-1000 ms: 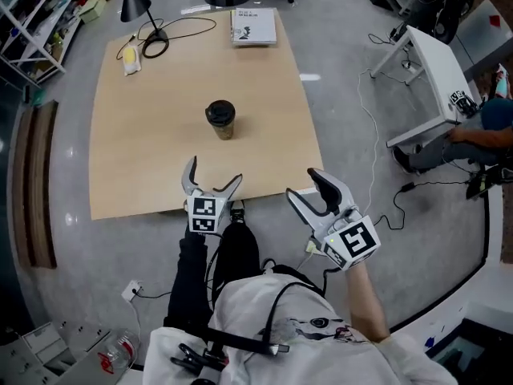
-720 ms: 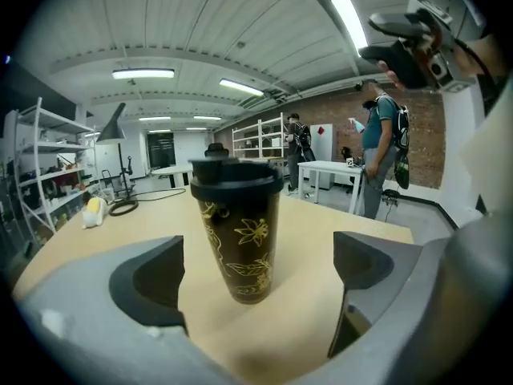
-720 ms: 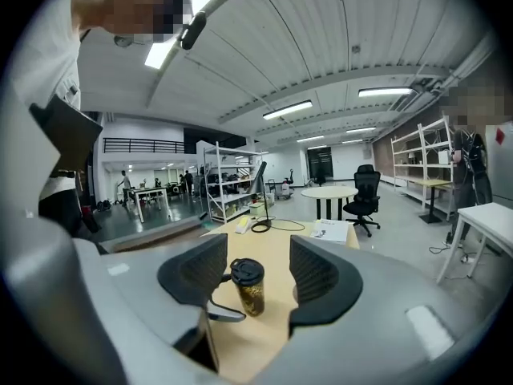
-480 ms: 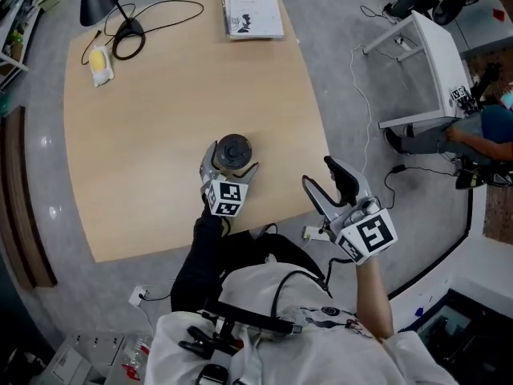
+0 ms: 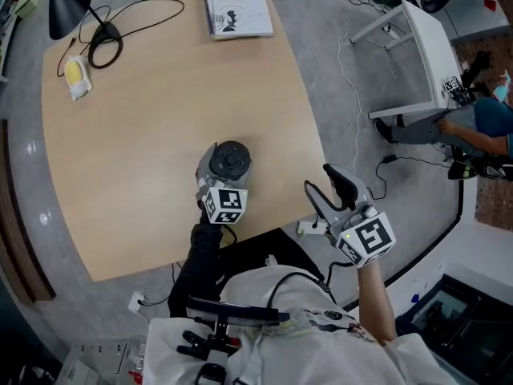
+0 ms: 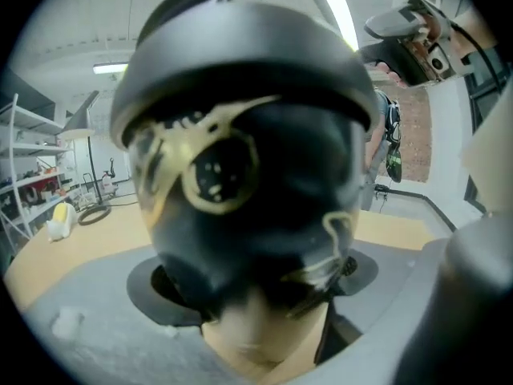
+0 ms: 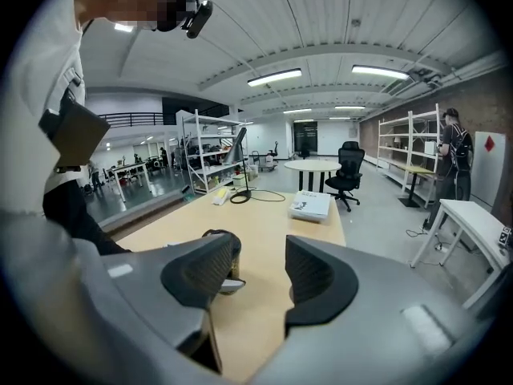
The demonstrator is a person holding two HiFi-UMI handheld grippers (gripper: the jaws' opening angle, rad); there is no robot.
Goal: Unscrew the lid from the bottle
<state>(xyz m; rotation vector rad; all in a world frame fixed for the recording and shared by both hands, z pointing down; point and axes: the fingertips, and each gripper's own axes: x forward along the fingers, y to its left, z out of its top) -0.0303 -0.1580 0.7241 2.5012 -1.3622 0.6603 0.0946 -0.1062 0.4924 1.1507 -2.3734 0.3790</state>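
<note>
Fingers (image 6: 76, 335) of left gripper (image 5: 225, 181) closing; bottle (image 6: 264, 215) between them, lid (image 5: 230, 157) on.

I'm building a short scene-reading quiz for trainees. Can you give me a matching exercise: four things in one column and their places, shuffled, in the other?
Things:
1. bottle
2. book
3. lamp
4. right gripper

Places:
A. beyond the near right edge of the table
B. far left corner of the table
C. between the jaws of the left gripper
D. far edge of the table

Pairs: 1-C, 2-D, 3-B, 4-A.

Both grippers' jaws are closing. The left has the bottle between its jaws and the right has nothing between them.
</note>
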